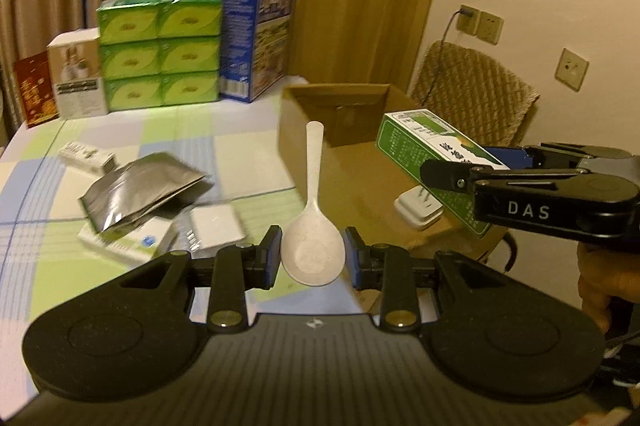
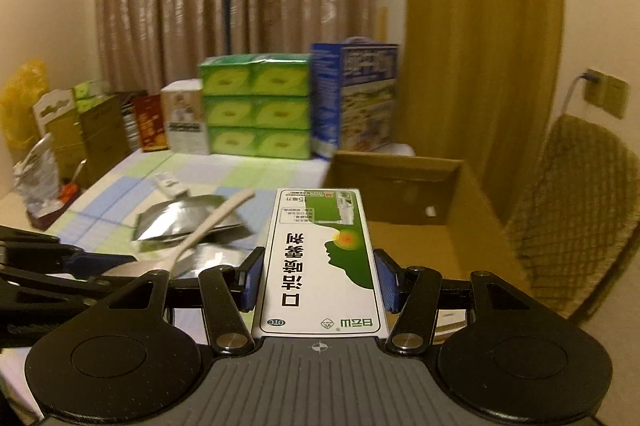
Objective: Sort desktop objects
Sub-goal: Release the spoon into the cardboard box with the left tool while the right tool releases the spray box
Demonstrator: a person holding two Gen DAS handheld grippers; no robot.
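One white spoon (image 1: 313, 226) is held in the left gripper (image 1: 312, 258). Its bowl sits between the two blue-padded fingers (image 1: 273, 253), which are closed to the width of the bowl and press it on both sides. The spoon's long axis runs straight away from the gripper, handle pointing forward and slightly up, toward one open cardboard box (image 1: 352, 162) at the right of the tabletop (image 1: 240, 146).

One green and white medicine carton (image 2: 320, 258) is gripped by the right gripper (image 2: 320, 282). Its fingers (image 2: 253, 278) clamp the two long sides, set about as wide as the carton. The carton's long axis also points forward, away from the gripper, with its printed face up and the lettering upside down in the right wrist view. In the left wrist view this carton hangs above the box opening, tilted, and one white adapter (image 1: 418, 206) lies on the box floor beneath it.

On the checked cloth of the tabletop lie two silver foil pouches (image 1: 140, 192), overlapping, on top of flat white packets; their number cannot be told. One small white carton (image 1: 86, 156) lies just behind them. At the far edge stands a block of six green tissue packs (image 1: 160, 54), two wide and three high, with one blue box (image 1: 256, 42) touching its right side and one white box (image 1: 76, 78) at its left. One wicker chair (image 1: 476, 94) stands behind the cardboard box.
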